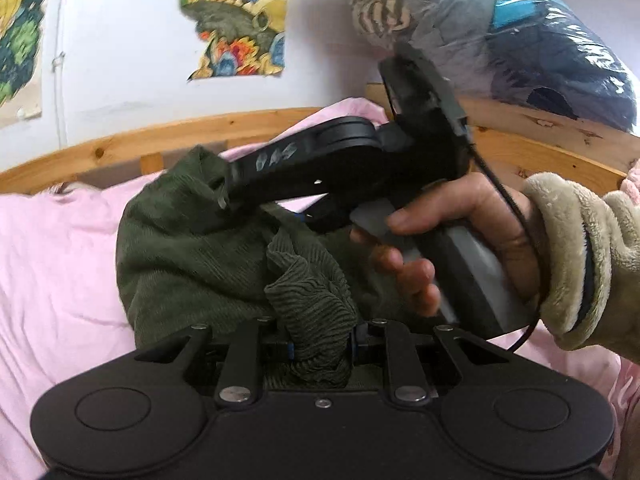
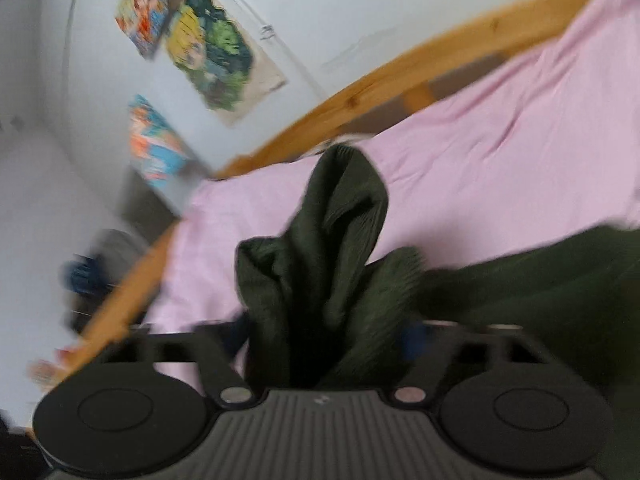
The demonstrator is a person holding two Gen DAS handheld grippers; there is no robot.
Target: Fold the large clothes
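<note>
A dark green ribbed garment (image 1: 180,248) lies bunched on the pink bed sheet (image 1: 52,260). My left gripper (image 1: 320,346) is shut on a gathered fold of it close to the camera. A hand (image 1: 460,220) in a beige fleece sleeve (image 1: 580,260) holds my right gripper (image 1: 226,200), whose fingertips bite into the garment's far upper edge. In the blurred right wrist view the green garment (image 2: 344,208) rises in a peak from between the jaws of my right gripper (image 2: 324,340), filling the gap. More of the cloth trails off to the right.
A wooden bed frame (image 1: 160,136) runs along the white wall behind the sheet (image 2: 500,160). Colourful posters (image 1: 236,20) hang on that wall. A clear plastic bag of clothes (image 1: 520,40) sits at the upper right on the headboard. Dark clutter (image 2: 88,276) lies beyond the frame's corner.
</note>
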